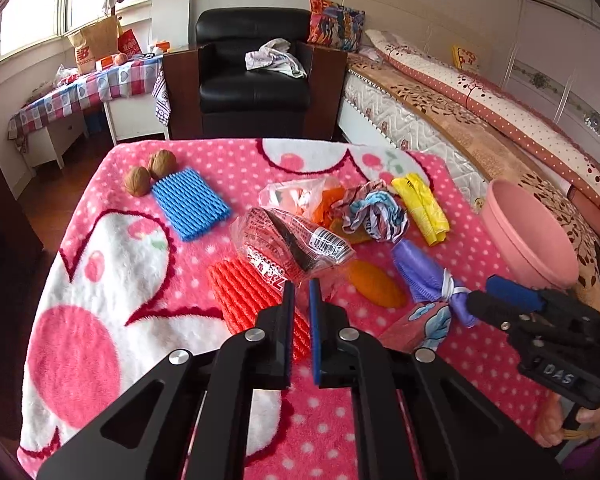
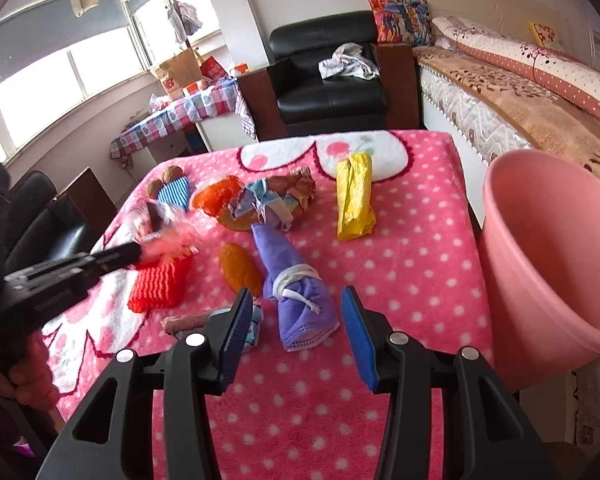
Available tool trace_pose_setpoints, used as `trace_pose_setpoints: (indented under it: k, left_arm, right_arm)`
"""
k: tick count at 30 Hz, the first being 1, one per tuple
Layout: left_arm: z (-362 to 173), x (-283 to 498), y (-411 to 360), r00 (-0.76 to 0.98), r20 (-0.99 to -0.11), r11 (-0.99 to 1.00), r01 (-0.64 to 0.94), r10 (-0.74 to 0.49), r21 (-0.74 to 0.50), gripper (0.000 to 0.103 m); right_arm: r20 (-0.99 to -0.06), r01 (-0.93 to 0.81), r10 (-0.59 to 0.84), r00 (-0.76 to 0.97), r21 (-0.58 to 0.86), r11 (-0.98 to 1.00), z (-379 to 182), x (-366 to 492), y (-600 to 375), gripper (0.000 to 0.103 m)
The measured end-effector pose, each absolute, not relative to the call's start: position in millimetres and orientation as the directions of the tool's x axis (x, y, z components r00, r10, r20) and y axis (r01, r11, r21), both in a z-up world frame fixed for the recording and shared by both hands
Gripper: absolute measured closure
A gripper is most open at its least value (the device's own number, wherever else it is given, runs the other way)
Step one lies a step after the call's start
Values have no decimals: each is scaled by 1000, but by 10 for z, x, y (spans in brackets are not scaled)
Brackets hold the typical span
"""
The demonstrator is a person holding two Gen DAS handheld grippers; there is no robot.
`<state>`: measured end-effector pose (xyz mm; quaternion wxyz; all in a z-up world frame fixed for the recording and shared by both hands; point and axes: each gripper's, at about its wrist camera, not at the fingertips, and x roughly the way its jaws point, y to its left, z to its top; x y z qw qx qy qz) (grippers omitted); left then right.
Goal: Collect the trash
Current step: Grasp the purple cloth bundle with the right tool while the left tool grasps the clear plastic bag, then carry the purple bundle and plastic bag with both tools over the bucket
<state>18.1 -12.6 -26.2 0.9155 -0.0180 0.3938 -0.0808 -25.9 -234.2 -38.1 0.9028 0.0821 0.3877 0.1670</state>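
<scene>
Trash strewn over pink dotted blanket point(image 2: 400, 264). Left gripper point(image 1: 302, 292) pinched narrowly on edge of clear printed wrapper point(image 1: 296, 246), beside red foam net point(image 1: 244, 296). Right gripper point(image 2: 296, 308) spread wide around purple tied cloth point(image 2: 296, 300) — not touching. Pink bucket point(image 2: 548, 264) just off blanket's right edge.

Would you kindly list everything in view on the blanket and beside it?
walnuts: two, brown, far left corner
foam nets: blue by the walnuts, red nearer
clear wrapper: one, printed, middle, in the left gripper
orange peel: one, near middle
crumpled paper: one, multicoloured, far middle
yellow bag: one, folded, far right
purple mask: one, rolled, between the right gripper's fingers
bin: one, pink, right of the blanket
blanket: pink, dotted
left gripper: closed on the wrapper
right gripper: open
</scene>
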Motion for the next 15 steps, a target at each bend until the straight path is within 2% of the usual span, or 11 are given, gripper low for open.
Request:
trace_pose_setpoints:
  k: [1, 6, 15]
  left_arm:
    - [-238, 169, -123, 680, -714, 986, 137, -165, -97, 97]
    - [-153, 110, -161, 692, -700, 983, 156, -177, -95, 97]
    - [2, 30, -273, 715, -665, 975, 202, -214, -96, 97]
  right_arm:
    - [-685, -228, 358, 635, 277, 934, -412, -232, -2340, 61]
    - [-717, -213, 379, 585, 315, 925, -521, -153, -2361, 85]
    - [-667, -212, 392, 634, 338, 917, -382, -347, -2509, 90]
